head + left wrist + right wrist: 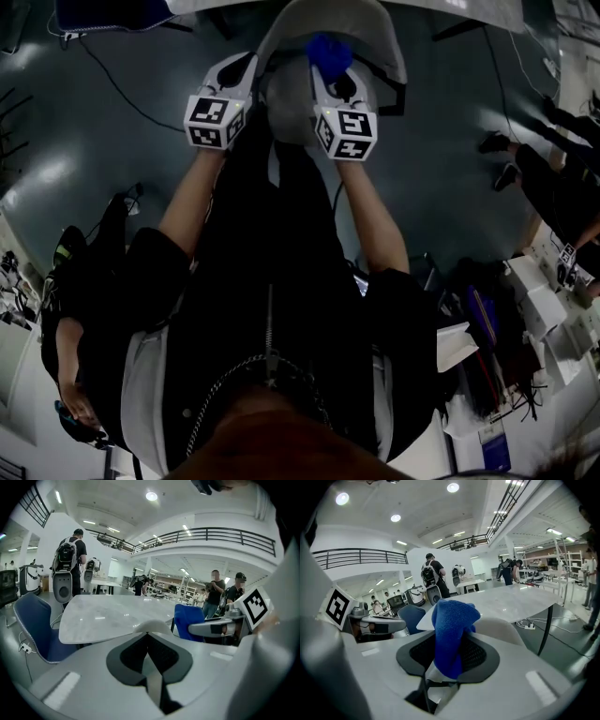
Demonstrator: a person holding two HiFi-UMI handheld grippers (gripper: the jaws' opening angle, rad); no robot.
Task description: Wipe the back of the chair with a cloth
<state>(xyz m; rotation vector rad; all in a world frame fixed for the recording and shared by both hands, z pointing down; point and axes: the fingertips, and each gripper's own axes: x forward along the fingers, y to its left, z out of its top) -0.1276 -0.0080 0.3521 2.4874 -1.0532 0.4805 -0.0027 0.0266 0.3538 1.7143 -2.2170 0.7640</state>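
Observation:
A white chair (pixel 375 33) stands just ahead of both grippers, its back rising behind the jaws (pixel 506 627) (pixel 152 626). The blue cloth (pixel 452 630) hangs bunched between the jaws of my right gripper (pixel 447 656), which is shut on it. From above, the cloth (pixel 328 52) sits over the chair's top edge at the right gripper (pixel 330 80). My left gripper (pixel 246 73) is alongside at the left, shut with nothing in it (pixel 149 641). The left gripper view catches the cloth (pixel 187 620) at the right gripper's tip.
A large grey marble table (pixel 103 616) (pixel 525 597) stands just behind the chair. A dark blue chair (pixel 35 630) is to the left. Several people stand in the hall, one with a backpack (pixel 70 559). A power strip and cables (pixel 529 626) lie on the floor.

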